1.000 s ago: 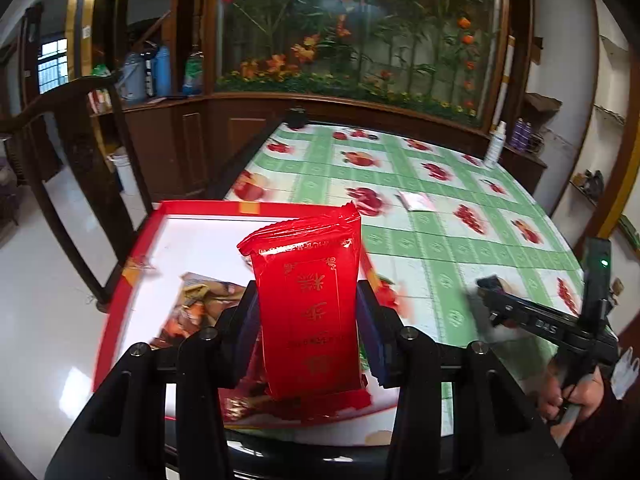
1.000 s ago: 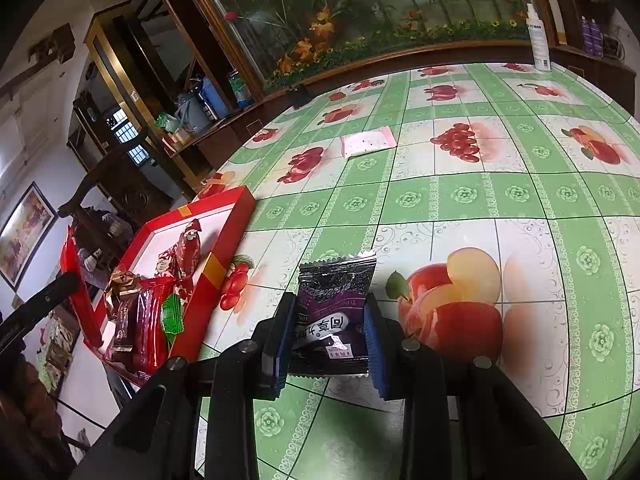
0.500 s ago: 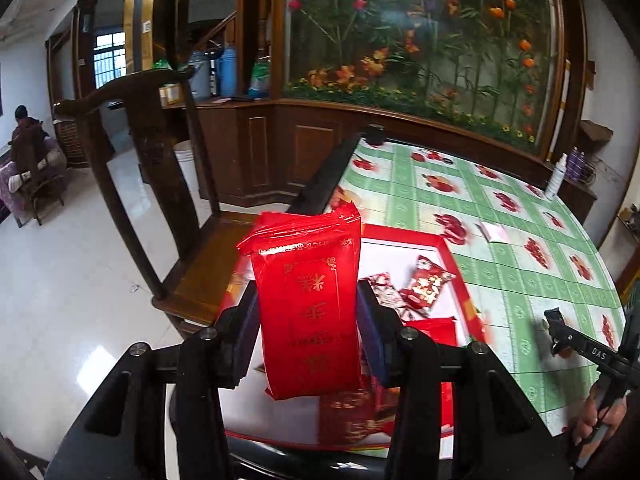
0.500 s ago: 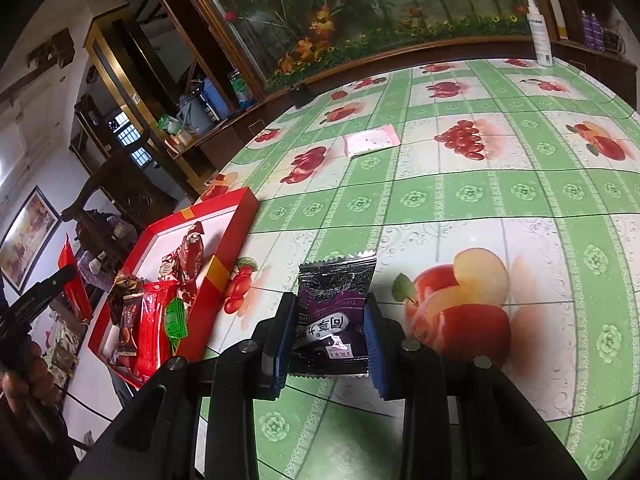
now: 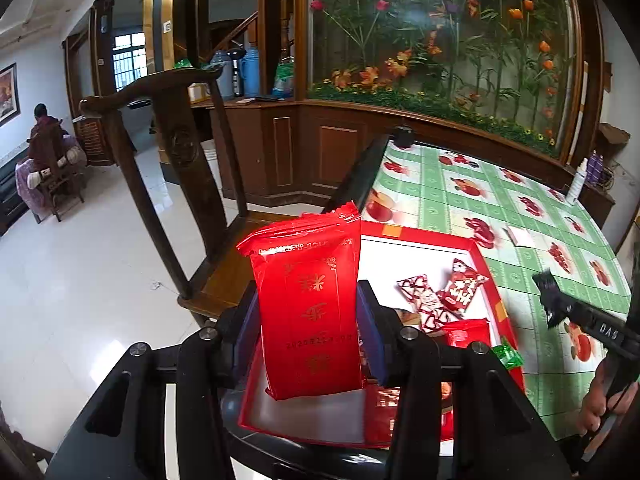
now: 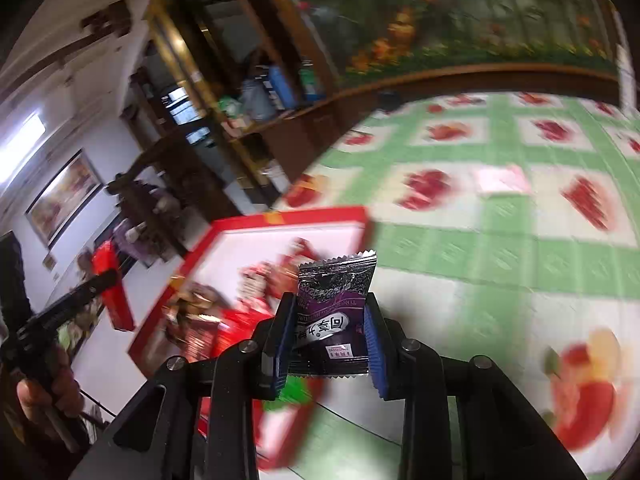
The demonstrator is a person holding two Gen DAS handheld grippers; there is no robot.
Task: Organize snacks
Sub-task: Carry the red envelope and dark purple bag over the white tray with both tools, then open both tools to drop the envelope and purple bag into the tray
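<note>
Right wrist view: we are carrying the dark purple snack packet (image 6: 334,312), clamped upright in our right hand-held gripper (image 6: 331,340), which a second ago sat low on the counter (image 6: 500,248) and is now lifted beside the red tray (image 6: 280,216). Our left hand-held gripper (image 5: 308,328) is pinching the red packet (image 5: 310,308) at the tray's (image 5: 424,236) near left corner, now facing the wooden chair (image 5: 176,160).

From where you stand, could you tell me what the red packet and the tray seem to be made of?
Red packet: probably glossy plastic film, given its sheen and crimped, serrated top edge. Tray: likely printed cardboard, with thin flat red walls and a white floor.
</note>
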